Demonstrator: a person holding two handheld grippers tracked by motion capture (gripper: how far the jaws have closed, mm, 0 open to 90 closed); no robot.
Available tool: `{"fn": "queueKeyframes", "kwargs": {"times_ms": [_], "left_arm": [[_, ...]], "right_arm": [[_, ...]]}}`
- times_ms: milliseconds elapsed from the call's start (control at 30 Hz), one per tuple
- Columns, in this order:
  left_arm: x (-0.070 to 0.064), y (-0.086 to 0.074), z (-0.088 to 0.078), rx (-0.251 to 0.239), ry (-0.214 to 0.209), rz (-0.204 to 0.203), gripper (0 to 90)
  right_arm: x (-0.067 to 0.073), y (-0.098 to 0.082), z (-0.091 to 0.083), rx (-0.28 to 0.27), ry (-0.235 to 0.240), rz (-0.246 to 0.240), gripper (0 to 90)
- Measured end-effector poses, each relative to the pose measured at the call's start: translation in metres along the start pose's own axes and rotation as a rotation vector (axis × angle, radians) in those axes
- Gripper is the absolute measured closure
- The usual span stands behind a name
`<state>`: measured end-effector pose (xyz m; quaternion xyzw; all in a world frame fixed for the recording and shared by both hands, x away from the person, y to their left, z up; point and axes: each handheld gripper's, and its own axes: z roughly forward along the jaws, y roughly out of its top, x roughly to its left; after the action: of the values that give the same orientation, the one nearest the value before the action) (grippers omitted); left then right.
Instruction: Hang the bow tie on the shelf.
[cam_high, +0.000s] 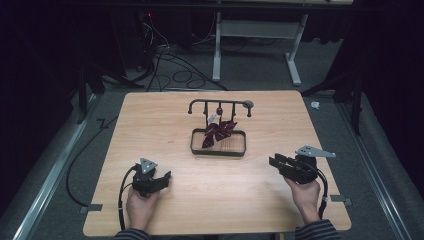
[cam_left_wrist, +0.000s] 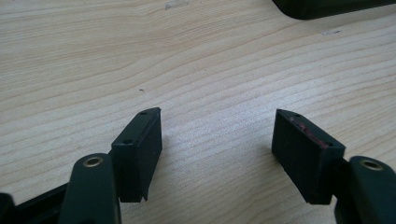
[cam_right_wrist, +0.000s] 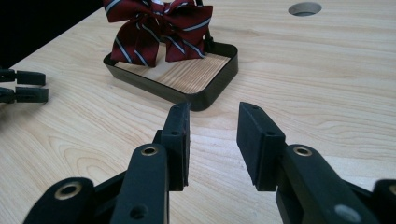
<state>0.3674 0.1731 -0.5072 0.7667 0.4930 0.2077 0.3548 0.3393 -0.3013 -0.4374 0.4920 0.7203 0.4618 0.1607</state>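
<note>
A dark red bow tie (cam_high: 217, 131) with pale stripes hangs from the rail of a black stand (cam_high: 220, 102) and droops into the stand's black tray (cam_high: 218, 151) at the table's middle. In the right gripper view the bow tie (cam_right_wrist: 159, 28) sits over the tray (cam_right_wrist: 187, 95), just beyond my right gripper (cam_right_wrist: 214, 109), which is open and empty. In the high view the right gripper (cam_high: 272, 161) lies to the right of the tray and points left. My left gripper (cam_high: 167, 175), at the front left, points right; its jaws (cam_left_wrist: 217, 116) stand wide open over bare wood.
The light wooden table (cam_high: 165, 125) has a round hole (cam_right_wrist: 304, 8) behind the tray. A corner of the tray (cam_left_wrist: 327, 7) shows in the left gripper view. Cables (cam_high: 170, 70) and a white table frame (cam_high: 257, 35) are on the floor beyond.
</note>
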Motion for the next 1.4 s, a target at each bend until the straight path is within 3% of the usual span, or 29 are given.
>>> {"fn": "queueKeyframes", "kwargs": {"times_ms": [1400], "left_arm": [[0.0, 0.0, 0.0, -0.002, 0.0, -0.002, 33.8]], "right_arm": [[0.002, -0.028, 0.036, 0.091, -0.033, -0.009, 66.2]]}}
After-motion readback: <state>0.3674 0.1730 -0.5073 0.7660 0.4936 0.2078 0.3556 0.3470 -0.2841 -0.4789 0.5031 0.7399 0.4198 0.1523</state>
